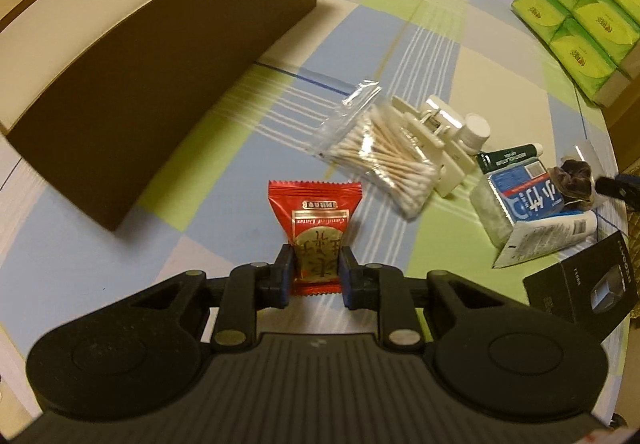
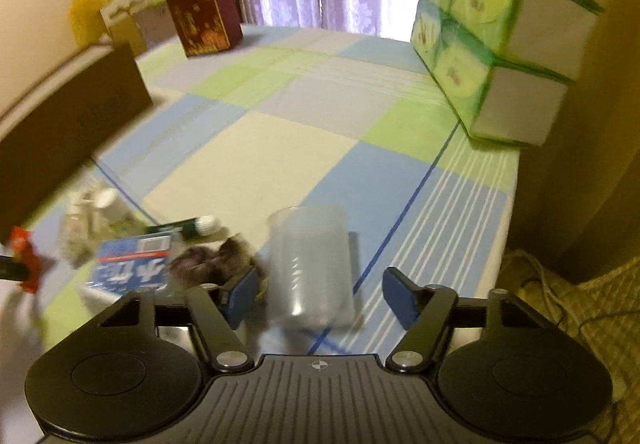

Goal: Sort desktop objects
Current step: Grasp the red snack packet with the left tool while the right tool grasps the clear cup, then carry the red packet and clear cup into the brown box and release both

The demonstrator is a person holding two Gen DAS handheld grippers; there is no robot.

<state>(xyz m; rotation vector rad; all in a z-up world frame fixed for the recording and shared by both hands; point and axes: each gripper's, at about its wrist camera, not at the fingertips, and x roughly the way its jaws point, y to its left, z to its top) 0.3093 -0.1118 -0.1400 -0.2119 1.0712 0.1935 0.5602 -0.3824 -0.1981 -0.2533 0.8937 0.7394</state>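
My left gripper point(image 1: 315, 268) is shut on a red snack packet point(image 1: 316, 228), held upright above the checked tablecloth. Beyond it lie a clear bag of cotton swabs point(image 1: 380, 152), white clips point(image 1: 436, 136), a small white bottle point(image 1: 476, 130), a green tube point(image 1: 512, 156), a blue-labelled floss box point(image 1: 516, 200) and a dark scrunchie point(image 1: 572, 180). My right gripper point(image 2: 320, 294) is open, its fingers on either side of a clear plastic cup point(image 2: 310, 264) standing on the cloth. The scrunchie point(image 2: 212, 260) and floss box point(image 2: 132, 264) sit just left of it, blurred.
A long brown-sided storage box point(image 1: 160, 60) stands at the left. Stacked green tissue packs point(image 1: 580, 4) fill the far right corner. A black carton point(image 1: 584, 280) lies at the near right edge. A red gift box point(image 2: 200, 16) and a yellow bag point(image 2: 94, 4) stand at the back.
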